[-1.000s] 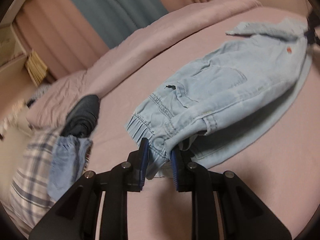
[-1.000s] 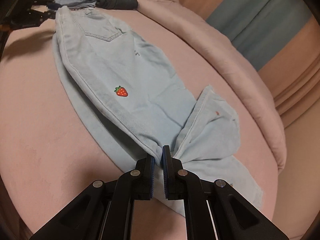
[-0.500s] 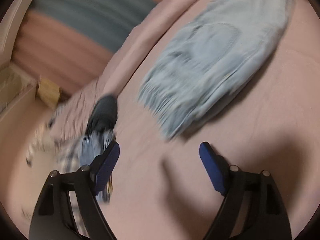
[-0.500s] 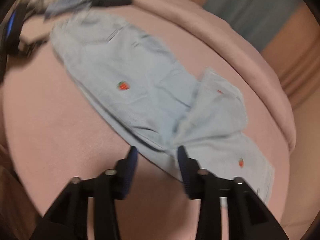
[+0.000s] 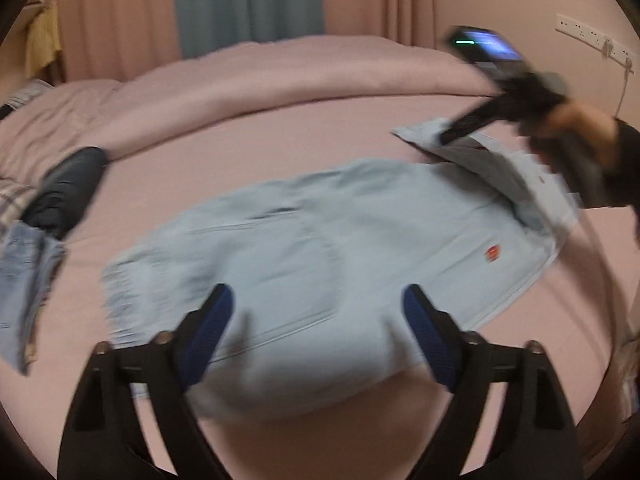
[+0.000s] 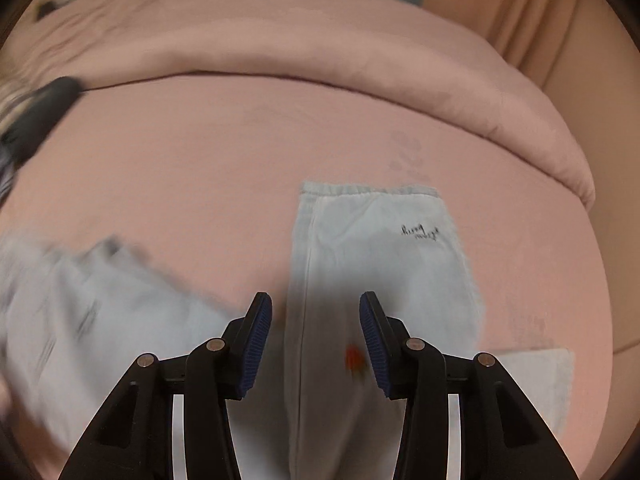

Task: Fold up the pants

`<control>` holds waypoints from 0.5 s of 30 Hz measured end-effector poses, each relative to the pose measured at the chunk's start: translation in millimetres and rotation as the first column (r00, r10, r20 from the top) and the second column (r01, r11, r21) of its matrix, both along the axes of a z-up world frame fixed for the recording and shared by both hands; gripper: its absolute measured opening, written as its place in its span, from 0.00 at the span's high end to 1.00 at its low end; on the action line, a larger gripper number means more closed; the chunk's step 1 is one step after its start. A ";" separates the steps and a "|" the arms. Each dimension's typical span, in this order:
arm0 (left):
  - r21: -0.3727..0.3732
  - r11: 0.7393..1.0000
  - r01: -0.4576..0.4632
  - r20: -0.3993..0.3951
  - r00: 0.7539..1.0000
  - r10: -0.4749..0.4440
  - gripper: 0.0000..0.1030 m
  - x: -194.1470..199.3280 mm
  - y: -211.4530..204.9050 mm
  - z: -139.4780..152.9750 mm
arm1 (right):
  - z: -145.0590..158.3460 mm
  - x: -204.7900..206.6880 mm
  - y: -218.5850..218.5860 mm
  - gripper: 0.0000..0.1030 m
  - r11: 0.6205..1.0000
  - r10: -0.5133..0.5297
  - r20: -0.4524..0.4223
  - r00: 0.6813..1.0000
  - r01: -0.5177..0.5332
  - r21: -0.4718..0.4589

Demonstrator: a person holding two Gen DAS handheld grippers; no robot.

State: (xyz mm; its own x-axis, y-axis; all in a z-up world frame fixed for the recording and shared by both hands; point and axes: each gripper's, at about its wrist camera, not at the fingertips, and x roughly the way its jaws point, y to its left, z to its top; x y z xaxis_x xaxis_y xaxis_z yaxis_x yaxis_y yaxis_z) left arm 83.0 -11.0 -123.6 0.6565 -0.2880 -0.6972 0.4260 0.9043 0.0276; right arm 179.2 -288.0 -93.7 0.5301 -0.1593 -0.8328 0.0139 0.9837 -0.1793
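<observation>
Light blue denim pants (image 5: 304,248) lie folded lengthwise on the pink bed, elastic waistband at the left, a red strawberry patch (image 5: 493,254) toward the right. My left gripper (image 5: 318,328) is open and empty, just above the pants' near edge. In the left wrist view the right gripper (image 5: 460,130) hovers over the far leg end, held by a hand. In the right wrist view my right gripper (image 6: 316,340) is open and empty over a pant leg (image 6: 376,248) with black script and a red patch (image 6: 354,358).
A rolled pink duvet (image 5: 280,80) runs along the far side of the bed. A dark folded garment (image 5: 64,192) and another denim piece (image 5: 24,280) lie at the left by a plaid pillow. Curtains and a wall socket strip (image 5: 592,38) stand behind.
Both grippers let go of the pants and opened. The pants dropped flat on the bed. Both grippers swung round to face the pants from the near side.
</observation>
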 end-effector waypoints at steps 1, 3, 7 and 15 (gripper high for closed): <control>-0.011 1.000 0.006 -0.010 1.000 -0.006 0.05 -1.3 -13.1 -3.0 | -9.5 12.4 -0.4 0.55 1.000 -0.022 -0.032 0.999 0.022 -0.018; -0.033 0.999 0.012 -0.042 0.999 -0.013 0.04 0.1 -29.5 -9.0 | -29.7 27.8 -3.4 0.55 0.997 -0.064 -0.088 0.994 0.059 -0.050; -0.052 0.998 0.032 -0.110 0.993 -0.037 0.04 12.1 -47.1 -20.5 | -29.1 17.1 -17.9 0.98 0.998 -0.063 -0.047 0.997 0.063 0.012; 0.004 1.000 0.000 -0.135 0.991 0.001 0.05 20.2 -51.2 -33.3 | 66.7 -159.8 -159.9 0.98 0.837 -0.379 0.318 0.869 0.177 0.517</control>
